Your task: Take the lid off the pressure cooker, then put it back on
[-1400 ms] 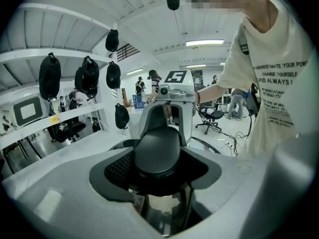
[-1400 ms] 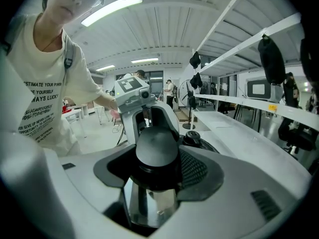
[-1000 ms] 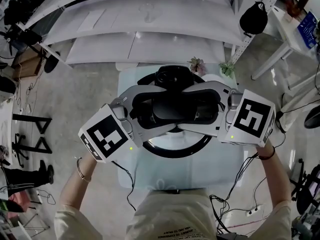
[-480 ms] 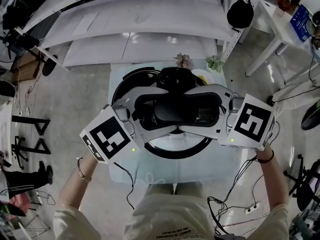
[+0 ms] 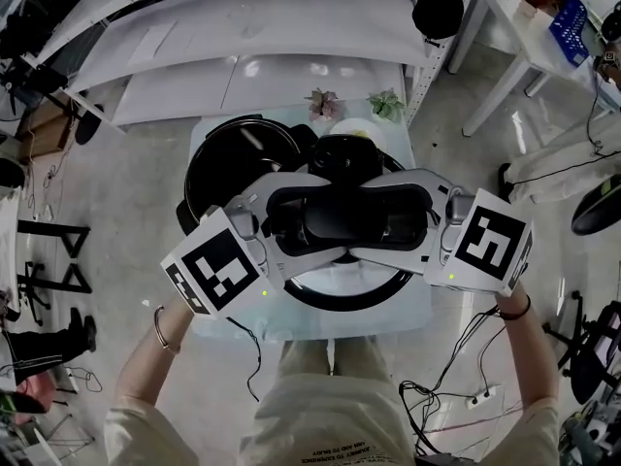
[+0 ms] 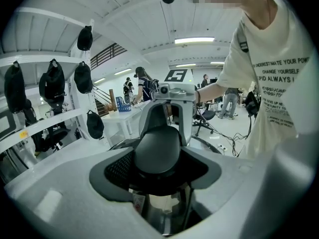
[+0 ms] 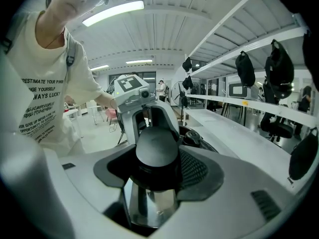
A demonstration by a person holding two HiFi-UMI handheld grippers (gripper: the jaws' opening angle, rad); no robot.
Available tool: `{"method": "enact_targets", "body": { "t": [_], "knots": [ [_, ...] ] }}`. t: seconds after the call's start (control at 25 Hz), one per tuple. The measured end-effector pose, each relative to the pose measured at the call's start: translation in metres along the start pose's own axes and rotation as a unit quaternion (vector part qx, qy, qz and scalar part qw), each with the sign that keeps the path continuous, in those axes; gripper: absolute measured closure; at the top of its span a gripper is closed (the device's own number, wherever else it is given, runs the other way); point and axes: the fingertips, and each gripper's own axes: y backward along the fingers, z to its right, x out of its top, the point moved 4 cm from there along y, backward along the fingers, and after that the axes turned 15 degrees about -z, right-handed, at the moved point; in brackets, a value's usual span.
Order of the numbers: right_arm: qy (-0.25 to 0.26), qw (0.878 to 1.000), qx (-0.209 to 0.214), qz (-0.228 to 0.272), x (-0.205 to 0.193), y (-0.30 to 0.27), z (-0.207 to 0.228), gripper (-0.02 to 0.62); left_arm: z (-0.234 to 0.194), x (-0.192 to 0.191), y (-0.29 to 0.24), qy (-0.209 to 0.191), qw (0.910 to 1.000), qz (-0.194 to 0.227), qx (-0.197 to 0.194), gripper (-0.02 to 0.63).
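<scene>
Lid (image 5: 335, 282) and pot (image 5: 233, 168) are apart. The pot stands open on the table (image 5: 291, 326), and you hold the lid to the pot's right, with its rim overlapping the pot's right edge in the head view. Your left gripper (image 5: 291, 216) comes in from the pot's side and your right gripper (image 5: 400, 216) from the side away from the pot. They face each other across the black handle (image 5: 340, 216) on top of the lid. In the left gripper view the jaws are closed round that handle, with the pads pressed against it. The right gripper view shows the same clamp from the opposite side. You cannot tell whether the lid's underside touches the table. Small plants (image 5: 323, 101) sit on the table just beyond the pot's far right edge.
</scene>
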Motion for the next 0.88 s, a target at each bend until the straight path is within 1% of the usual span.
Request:
{"method": "enact_targets", "body": {
  "t": [0.24, 0.48, 0.88],
  "knots": [
    [-0.006, 1.0, 0.004, -0.002, -0.016, 0.005, -0.004, 0.327, 0.009, 0.003, -0.014, 0.006, 1.0, -0.004, -0.005, 0.314],
    [-0.009, 1.0, 0.01, -0.002, -0.04, 0.009, -0.011, 0.327, 0.024, 0.006, -0.035, 0.013, 0.9998, -0.014, -0.007, 0.314],
    [-0.021, 0.999, 0.033, -0.008, -0.089, 0.001, -0.016, 0.327, 0.044, -0.006, -0.079, 0.039, 0.9985, -0.032, -0.02, 0.314]
  ]
}}
